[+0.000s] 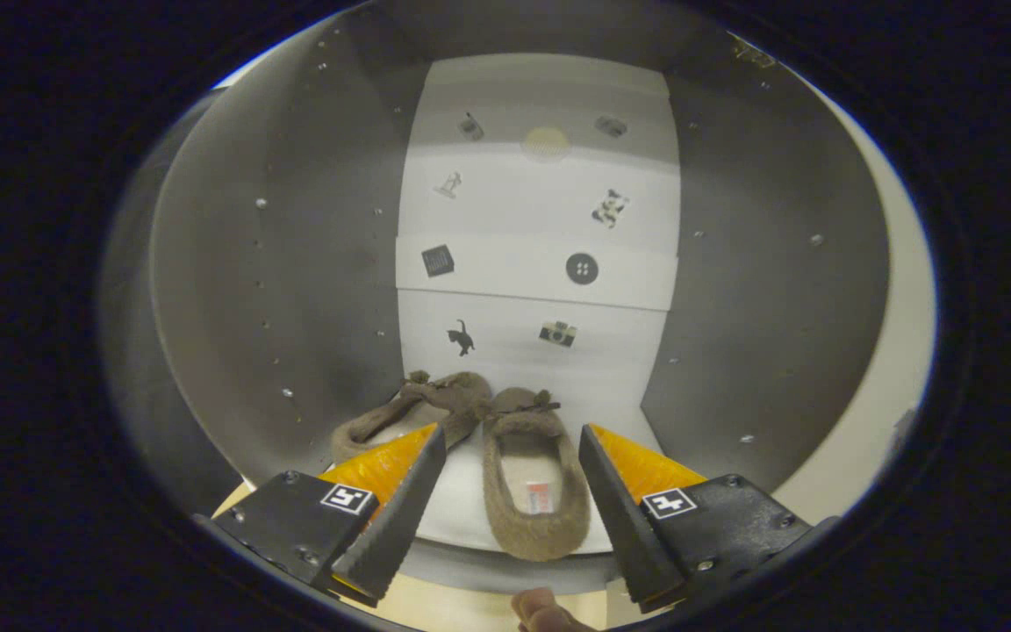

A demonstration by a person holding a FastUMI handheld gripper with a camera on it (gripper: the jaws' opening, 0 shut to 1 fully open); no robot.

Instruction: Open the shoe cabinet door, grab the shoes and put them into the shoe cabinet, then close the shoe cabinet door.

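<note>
Two brown fuzzy slippers rest on the white floor of the shoe cabinet (541, 351). The right slipper (534, 478) lies between my fingers, its heel toward me. The left slipper (418, 412) lies partly behind my left finger, toes angled toward the other one. My gripper (512, 470) is open at the cabinet's mouth, and neither finger presses on a shoe. The cabinet has grey side walls and a white back wall with small stickers.
The grey left wall (295, 263) and right wall (760, 290) stand close on either side. A cream surface (874, 421) shows past the right wall. A fingertip (541, 610) shows below the fingers.
</note>
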